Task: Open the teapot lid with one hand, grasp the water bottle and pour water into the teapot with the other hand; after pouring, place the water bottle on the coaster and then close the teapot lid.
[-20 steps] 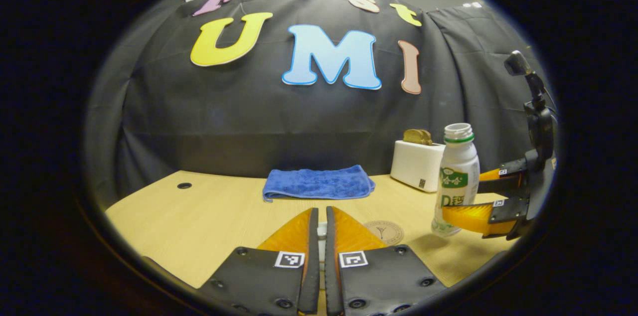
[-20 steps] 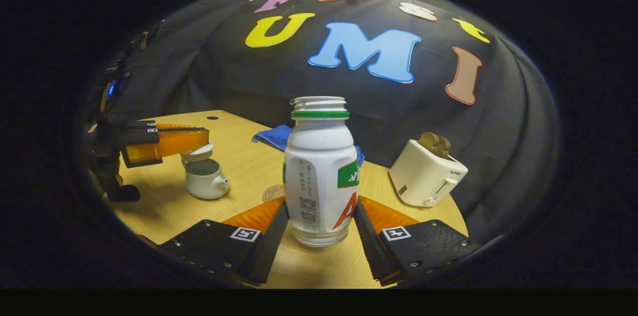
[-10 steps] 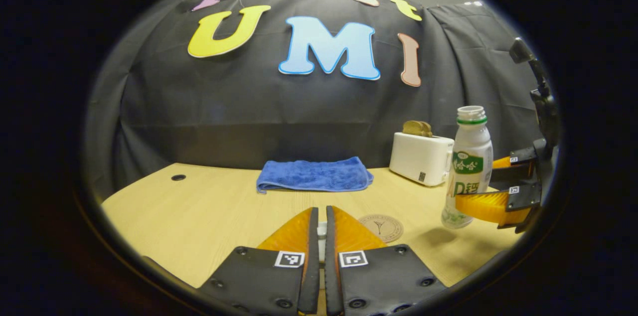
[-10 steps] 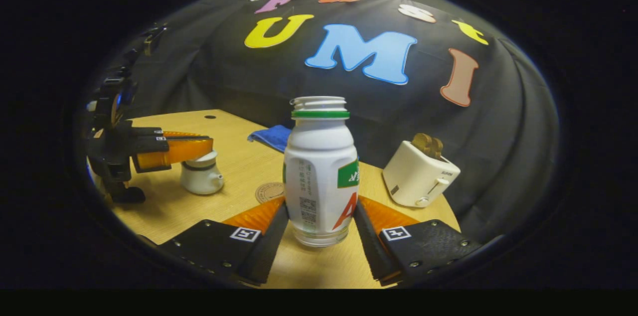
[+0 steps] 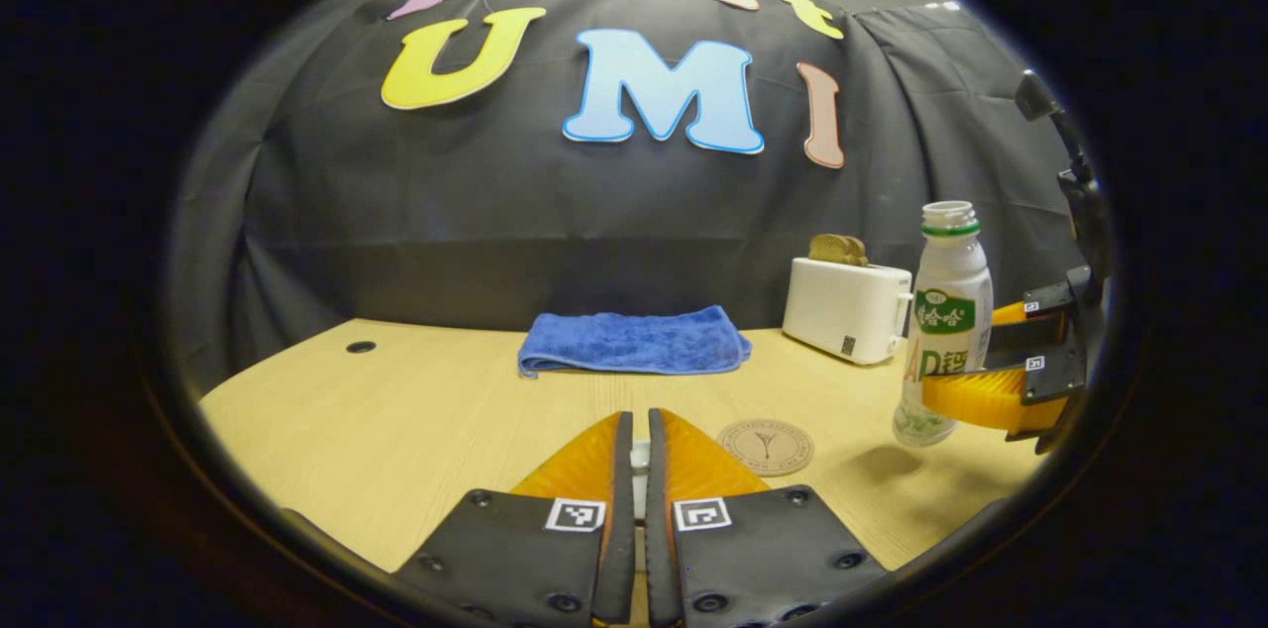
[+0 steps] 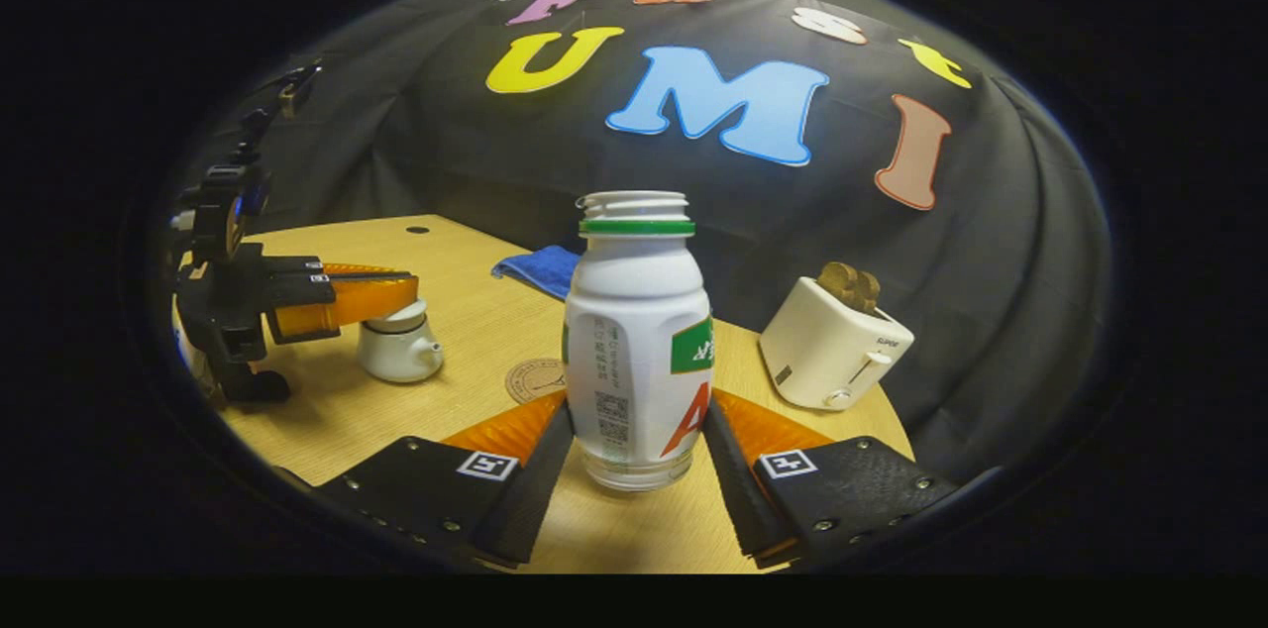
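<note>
**Bottle held upright above the table, lid on the teapot**

The right gripper [image 6: 634, 430] clamps an open white bottle [image 6: 637, 341] between both fingers, low on its body, and holds it upright. In the left gripper view the bottle [image 5: 946, 331] hangs clear of the wooden table [image 5: 416, 410], its shadow falling on the wood beneath it, just to the right of the round coaster [image 5: 765, 447]. The bottle carries a green ring under its uncapped neck and a clear base.

Left of the coaster [image 6: 535, 378], in the right gripper view, sits the small white teapot [image 6: 399, 351], spout facing the coaster. The left gripper [image 6: 391, 291] reaches level over the pot with its fingers closed on the knob of the lid [image 6: 406, 311], which rests on the pot. In its own view the left gripper [image 5: 635, 455] shows its fingers drawn almost together, with a sliver of white between them.

Beyond the coaster, towards the black cloth wall, lies a folded blue towel [image 5: 634, 343]. To the right of the coaster and farther back stands a white toaster [image 5: 847, 309] with brown toast [image 5: 838, 249] poking from its slots. A small dark hole [image 5: 361, 347] marks the table far to the coaster's left.
</note>
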A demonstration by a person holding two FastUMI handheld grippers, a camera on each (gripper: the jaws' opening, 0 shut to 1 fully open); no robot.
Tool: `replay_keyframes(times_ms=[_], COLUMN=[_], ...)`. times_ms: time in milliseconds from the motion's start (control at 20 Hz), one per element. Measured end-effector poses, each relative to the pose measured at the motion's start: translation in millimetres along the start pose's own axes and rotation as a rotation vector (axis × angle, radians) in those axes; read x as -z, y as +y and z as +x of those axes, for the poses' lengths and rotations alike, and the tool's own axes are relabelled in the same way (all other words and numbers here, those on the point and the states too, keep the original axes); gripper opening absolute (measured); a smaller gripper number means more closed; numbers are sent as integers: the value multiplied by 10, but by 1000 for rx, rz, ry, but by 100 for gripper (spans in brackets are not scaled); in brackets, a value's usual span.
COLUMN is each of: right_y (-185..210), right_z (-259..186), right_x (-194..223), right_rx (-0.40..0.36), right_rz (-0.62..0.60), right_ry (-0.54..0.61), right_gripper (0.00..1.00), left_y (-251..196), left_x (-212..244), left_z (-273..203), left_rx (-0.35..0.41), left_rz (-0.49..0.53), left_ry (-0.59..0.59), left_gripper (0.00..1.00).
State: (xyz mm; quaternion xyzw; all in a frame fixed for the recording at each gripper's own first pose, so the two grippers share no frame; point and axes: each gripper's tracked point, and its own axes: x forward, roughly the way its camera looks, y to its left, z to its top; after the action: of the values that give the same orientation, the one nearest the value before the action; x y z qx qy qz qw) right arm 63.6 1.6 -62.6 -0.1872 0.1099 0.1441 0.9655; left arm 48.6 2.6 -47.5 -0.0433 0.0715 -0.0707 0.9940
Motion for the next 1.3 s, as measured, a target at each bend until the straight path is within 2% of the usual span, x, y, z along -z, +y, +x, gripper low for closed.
replay_keyframes(times_ms=[100, 150, 400, 500, 550, 600, 650, 700, 750, 800, 850, 1300], right_y=[13, 23, 24, 39, 41, 51, 54, 61, 62, 69, 78, 243], right_z=[-4, -8, -21, -17, -19, -28, -29, -27, -32, -23, -25, 117], right_x=[-2, -8, -1, 10, 10, 8, 7, 4, -1, -13, -21, -223], right_rx=[-4, -6, -8, -10, -12, -14, -15, -16, -16, -16, -16, -45], right_rz=[5, 8, 11, 16, 17, 17, 18, 18, 18, 17, 16, 39], right_ry=[-1, -2, 1, 3, 4, 6, 7, 7, 7, 5, 5, -14], right_gripper=[73, 73, 73, 73, 73, 74, 74, 73, 73, 74, 74, 74], left_y=[-1, -5, -4, -15, -16, -16, -22, -12, -27, -28, -53, -57], left_x=[16, 0, 5, 19, 36, 33, 27, 14, 72, 64, 54, -95], left_z=[-5, -16, -8, -24, 5, -15, -19, -18, 10, 13, -6, -128], left_rx=[-2, -3, -14, -14, -16, -17, -18, -21, -12, -11, -9, 15], left_rz=[7, 13, 29, 28, 30, 33, 32, 33, 31, 38, 42, 15], left_ry=[0, 0, -6, -9, -8, -9, -10, -11, 7, 7, 4, -33], left_gripper=[12, 15, 15, 11, 15, 13, 20, 20, 25, 22, 34, 34])
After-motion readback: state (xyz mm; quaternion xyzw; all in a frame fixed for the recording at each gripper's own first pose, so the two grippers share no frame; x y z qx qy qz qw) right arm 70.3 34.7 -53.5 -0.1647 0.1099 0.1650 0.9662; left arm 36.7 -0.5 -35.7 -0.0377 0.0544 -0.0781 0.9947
